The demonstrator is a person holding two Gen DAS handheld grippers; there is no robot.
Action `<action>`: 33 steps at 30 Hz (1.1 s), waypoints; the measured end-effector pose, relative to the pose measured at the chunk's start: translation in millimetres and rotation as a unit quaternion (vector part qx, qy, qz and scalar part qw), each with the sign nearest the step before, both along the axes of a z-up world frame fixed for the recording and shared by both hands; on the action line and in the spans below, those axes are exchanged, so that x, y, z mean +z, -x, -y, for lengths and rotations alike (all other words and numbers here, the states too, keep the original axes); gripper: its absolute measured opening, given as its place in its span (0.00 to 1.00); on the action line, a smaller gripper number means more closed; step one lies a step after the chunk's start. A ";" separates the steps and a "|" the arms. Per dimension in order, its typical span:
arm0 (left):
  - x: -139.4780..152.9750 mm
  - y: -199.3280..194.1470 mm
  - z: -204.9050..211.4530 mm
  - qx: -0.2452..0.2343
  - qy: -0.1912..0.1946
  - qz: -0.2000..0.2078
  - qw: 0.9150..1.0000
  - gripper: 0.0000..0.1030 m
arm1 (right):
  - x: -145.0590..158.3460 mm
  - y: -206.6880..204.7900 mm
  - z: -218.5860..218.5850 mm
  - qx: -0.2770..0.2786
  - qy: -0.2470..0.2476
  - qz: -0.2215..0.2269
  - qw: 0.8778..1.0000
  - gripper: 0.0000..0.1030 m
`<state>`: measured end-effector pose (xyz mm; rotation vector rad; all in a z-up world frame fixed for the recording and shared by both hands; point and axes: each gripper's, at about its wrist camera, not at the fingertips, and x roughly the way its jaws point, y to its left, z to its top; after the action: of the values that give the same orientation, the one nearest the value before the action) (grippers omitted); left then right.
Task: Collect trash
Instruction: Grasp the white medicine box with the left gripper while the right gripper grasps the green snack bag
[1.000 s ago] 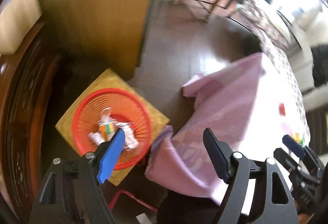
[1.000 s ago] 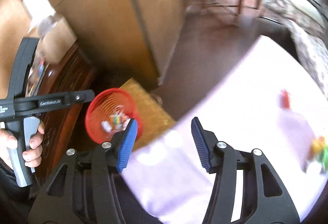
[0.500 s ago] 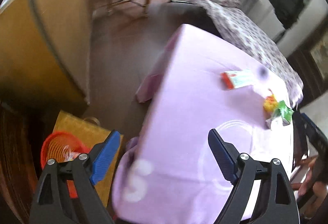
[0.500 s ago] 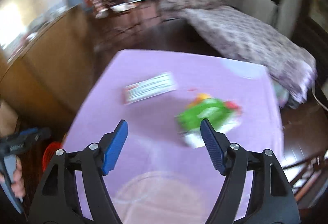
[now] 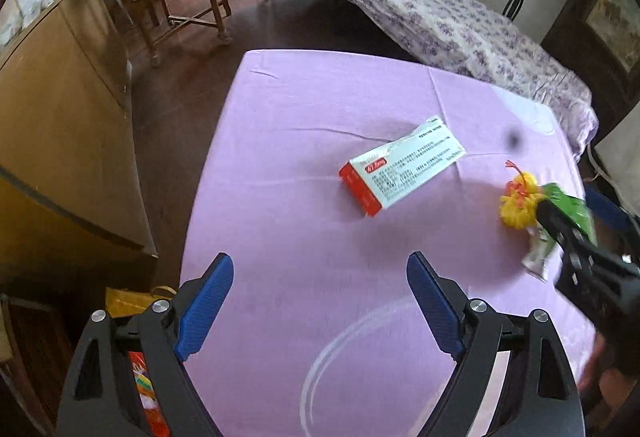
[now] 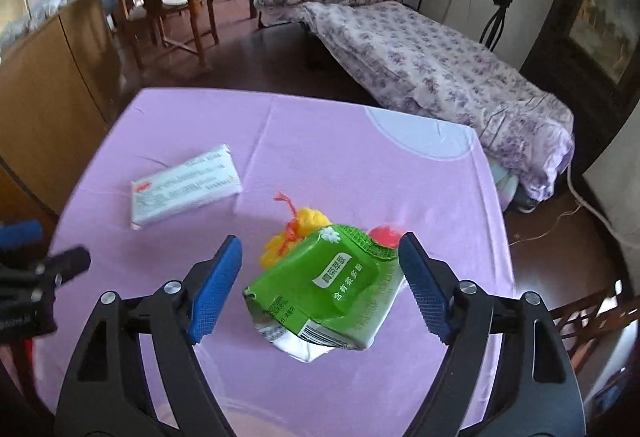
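Observation:
A crumpled green drink carton (image 6: 320, 285) lies on the pink tablecloth (image 6: 352, 165), with a yellow mesh puff (image 6: 300, 227) and a small red ball (image 6: 385, 234) behind it. My right gripper (image 6: 320, 287) is open with a finger on each side of the carton, not touching it. A white and red box (image 5: 400, 169) lies mid-table; it also shows in the right wrist view (image 6: 184, 185). My left gripper (image 5: 320, 307) is open and empty over the table's near part. The carton (image 5: 568, 213) and puff (image 5: 518, 201) show at the right.
A red trash basket (image 5: 146, 393) shows in part low on the left, beside the table. A wooden cabinet (image 5: 52, 109) stands to the left. A bed (image 6: 420, 53) and wooden chairs (image 6: 168, 5) are beyond the table's far edge.
Both grippers swung from the red basket on the floor up to the table. The right gripper came close over the green carton. Both stayed open.

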<state>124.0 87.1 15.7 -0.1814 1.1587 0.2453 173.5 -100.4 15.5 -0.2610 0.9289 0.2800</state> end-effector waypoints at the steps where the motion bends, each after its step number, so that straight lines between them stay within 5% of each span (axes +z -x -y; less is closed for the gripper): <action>1: -2.6 -6.6 0.9 -0.003 -0.006 -0.002 1.000 0.84 | -0.7 1.9 2.7 0.000 0.010 0.003 1.000 0.76; 9: -19.2 -56.8 19.1 -0.060 -0.060 -0.005 0.996 0.84 | -9.4 11.4 57.3 -0.024 -0.001 -0.024 0.999 0.76; 24: -46.5 -91.4 36.6 -0.103 -0.074 0.000 0.992 0.84 | -18.5 -0.5 95.7 -0.042 -0.068 -0.051 0.995 0.76; 26: -46.2 -95.4 38.2 -0.114 -0.072 0.006 0.991 0.78 | -19.1 -1.1 95.8 -0.041 -0.074 -0.050 0.995 0.76; 28: -44.1 -96.4 40.5 -0.129 -0.046 0.008 0.991 0.54 | -20.0 -0.9 95.0 -0.040 -0.072 -0.051 0.995 0.76; 33: -43.4 -89.4 46.4 -0.135 -0.051 -0.001 0.990 0.50 | -12.3 5.0 95.4 -0.038 -0.077 -0.040 0.995 0.76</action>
<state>213.4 40.7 -27.7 0.0661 1.1560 0.0648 168.6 -195.8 3.2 -0.0726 0.9895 0.2921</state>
